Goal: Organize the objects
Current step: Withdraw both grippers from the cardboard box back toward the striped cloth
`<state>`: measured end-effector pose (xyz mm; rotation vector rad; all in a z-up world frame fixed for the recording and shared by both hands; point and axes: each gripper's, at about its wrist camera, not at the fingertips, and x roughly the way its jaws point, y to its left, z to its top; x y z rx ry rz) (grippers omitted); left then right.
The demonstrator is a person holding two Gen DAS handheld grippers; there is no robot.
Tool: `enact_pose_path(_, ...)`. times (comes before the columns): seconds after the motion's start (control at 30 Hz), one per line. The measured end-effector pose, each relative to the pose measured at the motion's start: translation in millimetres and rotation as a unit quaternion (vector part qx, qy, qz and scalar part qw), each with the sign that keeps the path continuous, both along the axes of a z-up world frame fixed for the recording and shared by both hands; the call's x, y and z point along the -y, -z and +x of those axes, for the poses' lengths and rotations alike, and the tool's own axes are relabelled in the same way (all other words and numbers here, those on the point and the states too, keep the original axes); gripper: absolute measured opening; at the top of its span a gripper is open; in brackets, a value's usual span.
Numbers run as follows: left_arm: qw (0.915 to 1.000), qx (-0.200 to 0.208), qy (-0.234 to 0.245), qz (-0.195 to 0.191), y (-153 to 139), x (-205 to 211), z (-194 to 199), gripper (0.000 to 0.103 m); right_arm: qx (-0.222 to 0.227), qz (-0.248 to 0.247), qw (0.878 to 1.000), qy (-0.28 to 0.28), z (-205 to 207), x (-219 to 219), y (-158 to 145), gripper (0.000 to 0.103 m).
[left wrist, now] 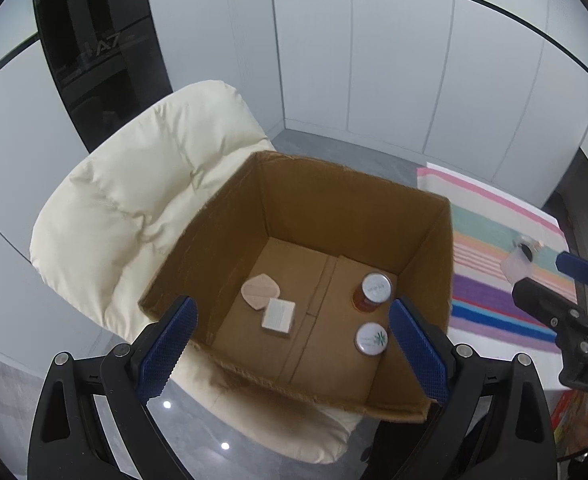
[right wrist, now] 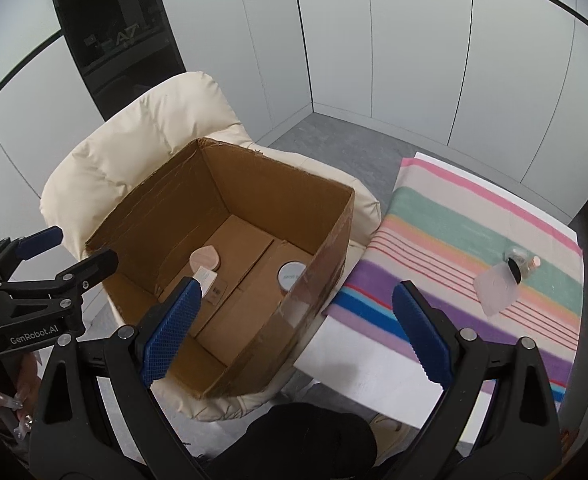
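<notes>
An open cardboard box point(left wrist: 229, 232) point(right wrist: 326, 240) rests on a cream padded chair. Inside lie a peach compact point(left wrist: 259, 292) point(right wrist: 205, 258), a small white box point(left wrist: 278, 315) point(right wrist: 207, 278), an amber jar with a white lid point(left wrist: 375, 288) point(right wrist: 291, 273) and a second white-lidded jar point(left wrist: 371, 338). My left gripper point(left wrist: 294, 360) hovers open above the box's near edge, empty. My right gripper point(right wrist: 296, 330) is open and empty between the box and the striped cloth. A frosted clear bottle point(right wrist: 496, 288) point(left wrist: 516, 266) and small items beside it lie on the cloth.
The cream chair point(left wrist: 133, 208) point(right wrist: 141, 140) holds the box. A striped cloth point(right wrist: 454, 240) point(left wrist: 490, 248) covers a white table to the right. Grey wall panels and a dark glass column point(left wrist: 93, 60) stand behind. A person's hand point(right wrist: 9, 400) shows at lower left.
</notes>
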<state>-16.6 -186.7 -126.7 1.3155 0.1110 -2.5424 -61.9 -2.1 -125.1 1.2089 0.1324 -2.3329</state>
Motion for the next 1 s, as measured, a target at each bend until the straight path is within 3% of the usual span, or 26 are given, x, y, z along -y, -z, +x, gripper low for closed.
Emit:
enact_pose_path(0.63, 0.9980, 0.006, 0.053, 0.032, -5, -41, 76, 0.097, 0.007, -0.006, 1.000, 0.015, 77, -40, 0, 0.098)
enact_pose_path(1.0, 0.9972, 0.001, 0.075, 0.010, -7, -75, 112, 0.097, 0.015, -0.017, 1.000, 0.021, 124, -70, -7, 0.098)
